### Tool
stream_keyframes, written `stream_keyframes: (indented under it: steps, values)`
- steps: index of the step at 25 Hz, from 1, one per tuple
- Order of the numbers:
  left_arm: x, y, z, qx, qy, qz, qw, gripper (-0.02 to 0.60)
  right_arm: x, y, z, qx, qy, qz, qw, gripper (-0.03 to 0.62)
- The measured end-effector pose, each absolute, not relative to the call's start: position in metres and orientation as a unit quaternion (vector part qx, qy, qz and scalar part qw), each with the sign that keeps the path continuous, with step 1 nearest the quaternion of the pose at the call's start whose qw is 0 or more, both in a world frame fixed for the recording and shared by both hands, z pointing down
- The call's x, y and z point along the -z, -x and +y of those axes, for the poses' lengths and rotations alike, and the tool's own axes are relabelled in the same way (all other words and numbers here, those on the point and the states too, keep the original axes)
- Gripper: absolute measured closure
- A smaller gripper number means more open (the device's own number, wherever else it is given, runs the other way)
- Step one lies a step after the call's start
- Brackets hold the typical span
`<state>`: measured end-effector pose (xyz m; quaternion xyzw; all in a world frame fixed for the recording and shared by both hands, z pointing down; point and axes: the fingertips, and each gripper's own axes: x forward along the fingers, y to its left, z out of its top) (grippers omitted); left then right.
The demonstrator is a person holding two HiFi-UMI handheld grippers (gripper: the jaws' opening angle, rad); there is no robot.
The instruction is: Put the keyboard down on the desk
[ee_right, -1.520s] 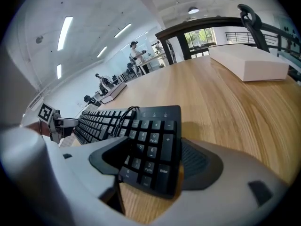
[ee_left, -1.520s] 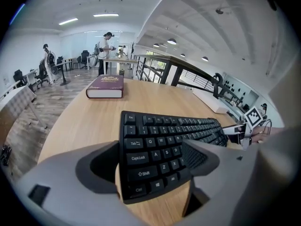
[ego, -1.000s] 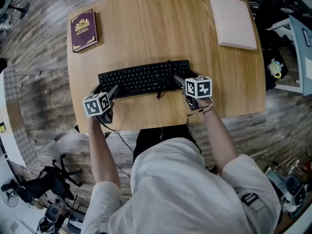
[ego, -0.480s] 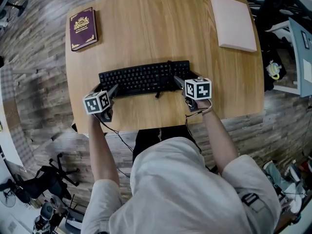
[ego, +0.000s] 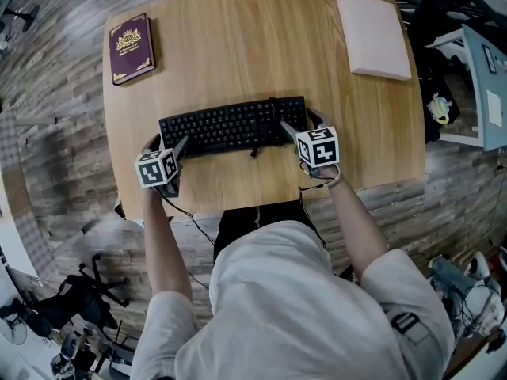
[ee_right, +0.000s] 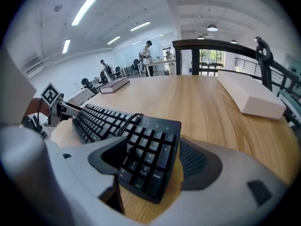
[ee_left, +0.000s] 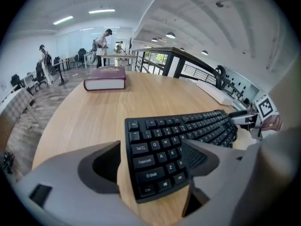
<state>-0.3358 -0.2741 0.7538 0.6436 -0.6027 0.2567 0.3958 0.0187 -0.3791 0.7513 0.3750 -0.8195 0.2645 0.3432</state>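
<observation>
The black keyboard (ego: 232, 125) lies flat on the round wooden desk (ego: 238, 46), near its front edge. My left gripper (ego: 168, 145) straddles the keyboard's left end (ee_left: 155, 159), jaws wide apart, with bare wood showing between the left jaw and the keys. Over the number-pad end (ee_right: 146, 154), my right gripper (ego: 301, 122) stands open too, with wood showing inside its right jaw. A black cable (ee_right: 126, 123) loops over the keyboard's back edge.
A maroon book (ego: 131, 47) lies at the desk's far left, and a pale flat box (ego: 372, 34) at the far right. Wires hang off the front edge (ego: 190, 220). Chairs and clutter stand on the floor around the desk; people are far off in the room.
The right gripper has drawn back slightly toward the person. The keyboard and the left gripper have not moved.
</observation>
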Motion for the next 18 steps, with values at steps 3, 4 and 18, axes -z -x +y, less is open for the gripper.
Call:
stream_keyframes:
  steps: [3, 4, 18]
  values:
    - [-0.742, 0.345, -0.271, -0.271, -0.639, -0.619, 0.366, 0.203, -0.739, -0.015, -0.38, -0.234, -0.378, -0.83, 0.337, 0.272]
    - [-0.736, 0.344, -0.27, -0.273, -0.642, -0.622, 0.356, 0.244, -0.734, -0.014, -0.38, -0.224, -0.382, -0.832, 0.333, 0.292]
    - [-0.709, 0.267, -0.227, -0.213, -0.69, -0.624, 0.299, 0.571, -0.697, -0.004, -0.288, -0.169, -0.451, -0.822, 0.303, 0.588]
